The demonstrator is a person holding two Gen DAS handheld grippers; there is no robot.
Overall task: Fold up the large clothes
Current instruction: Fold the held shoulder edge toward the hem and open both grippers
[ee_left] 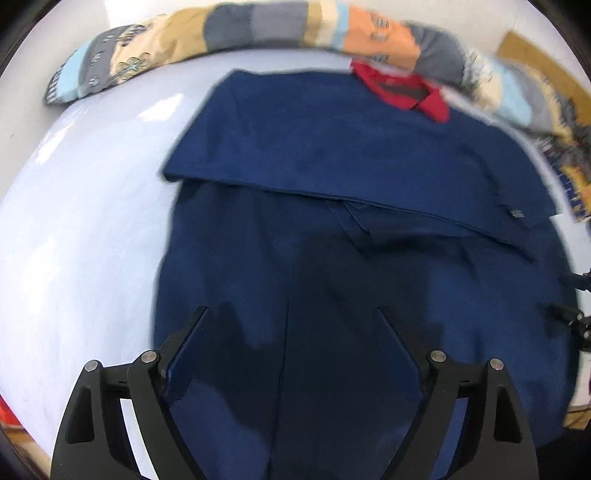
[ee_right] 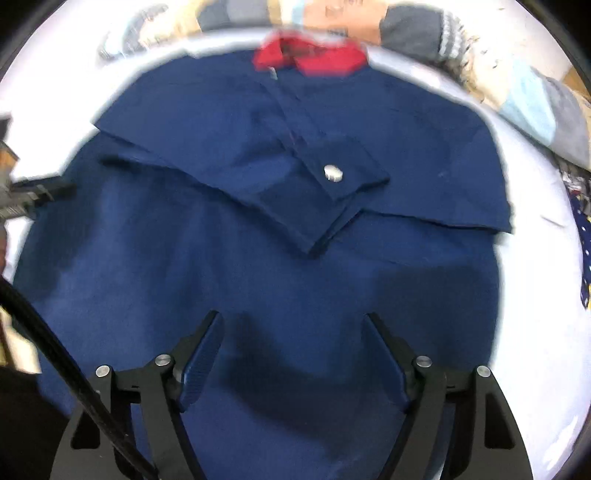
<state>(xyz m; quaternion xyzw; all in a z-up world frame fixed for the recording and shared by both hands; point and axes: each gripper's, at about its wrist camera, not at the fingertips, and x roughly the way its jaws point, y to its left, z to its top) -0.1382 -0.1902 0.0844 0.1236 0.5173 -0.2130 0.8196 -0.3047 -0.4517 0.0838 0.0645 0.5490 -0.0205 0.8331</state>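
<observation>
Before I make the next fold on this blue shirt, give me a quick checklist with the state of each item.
1. Left gripper open, nothing in it: ok.
2. Right gripper open, nothing in it: ok.
3. Shirt lying flat on the white sheet: ok.
4. Sleeves folded in across the body, buttoned cuff on top: ok.
5. Red collar clear of the patterned blanket: not ok, they touch or overlap at the top.
6. Bottom hem straight: cannot tell, it is out of view below the grippers.
</observation>
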